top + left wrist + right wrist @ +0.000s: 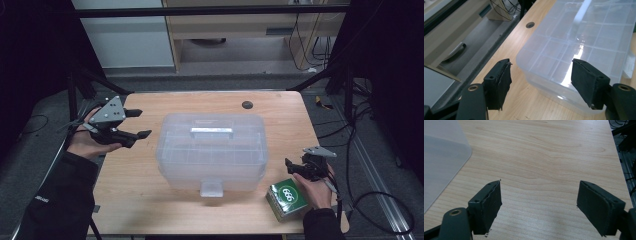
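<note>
a clear plastic storage box point(211, 150), lid closed, sits at the middle of the wooden table point(280, 107). the lid carries a translucent handle point(211, 132) along its top, and a latch tab point(212, 188) hangs at the near side. a grid of compartments shows through the lid in the left gripper view point(584, 45).

a green tin point(286, 198) with white lettering lies near the table's front right corner, just beside the box's near right corner and apart from it.

the left gripper point(139, 123) is held above the table's left part, jaws spread wide and empty, pointing toward the box's left end without touching it. in its own view point(541, 83) the box's corner lies between and beyond the jaws.

the right gripper point(294, 169) is held low at the table's right edge, just behind the tin. its own view point(539, 206) shows both jaws parted, nothing between them but bare wood, and a corner of the box at upper left.

a round cable hole point(247, 105) marks the table's far side.
</note>
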`<action>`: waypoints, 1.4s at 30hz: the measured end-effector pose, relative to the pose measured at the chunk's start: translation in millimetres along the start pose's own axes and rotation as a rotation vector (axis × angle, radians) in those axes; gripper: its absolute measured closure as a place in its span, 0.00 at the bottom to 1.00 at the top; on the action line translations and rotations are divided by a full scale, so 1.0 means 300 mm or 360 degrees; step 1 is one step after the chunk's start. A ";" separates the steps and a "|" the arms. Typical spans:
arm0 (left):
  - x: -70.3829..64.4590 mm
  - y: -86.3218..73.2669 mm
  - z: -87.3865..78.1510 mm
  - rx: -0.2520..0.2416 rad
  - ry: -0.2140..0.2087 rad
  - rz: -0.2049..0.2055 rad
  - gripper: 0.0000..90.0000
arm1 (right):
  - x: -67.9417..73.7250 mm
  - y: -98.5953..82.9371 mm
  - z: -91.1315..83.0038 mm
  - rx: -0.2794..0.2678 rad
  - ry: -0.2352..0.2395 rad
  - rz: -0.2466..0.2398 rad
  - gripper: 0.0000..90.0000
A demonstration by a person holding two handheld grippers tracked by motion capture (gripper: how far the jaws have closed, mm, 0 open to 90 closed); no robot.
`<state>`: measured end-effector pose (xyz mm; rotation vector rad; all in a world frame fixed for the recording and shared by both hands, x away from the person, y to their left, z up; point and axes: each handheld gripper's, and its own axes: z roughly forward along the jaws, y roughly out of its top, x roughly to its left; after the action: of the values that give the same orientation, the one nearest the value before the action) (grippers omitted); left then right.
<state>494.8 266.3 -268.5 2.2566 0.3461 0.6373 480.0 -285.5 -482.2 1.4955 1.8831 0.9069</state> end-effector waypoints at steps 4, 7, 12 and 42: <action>-0.013 0.023 0.018 0.0013 -0.0018 0.0020 0.35 | -0.002 0.000 -0.001 0.0005 -0.0001 0.0002 0.22; -0.032 0.057 0.038 0.0060 -0.0042 0.0047 0.35 | -0.001 0.000 -0.001 0.0009 0.0001 0.0005 0.22; -0.036 0.102 0.061 0.0084 -0.0084 0.0143 0.36 | -0.002 0.000 -0.002 0.0012 0.0004 0.0003 0.22; -0.126 0.287 0.225 0.0299 -0.0206 0.0448 0.40 | -0.001 0.003 -0.001 0.0036 0.0048 0.0020 0.24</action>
<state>504.2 151.3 -258.2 2.5384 0.0232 0.6180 480.5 -285.6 -481.4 1.5161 1.9136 0.9217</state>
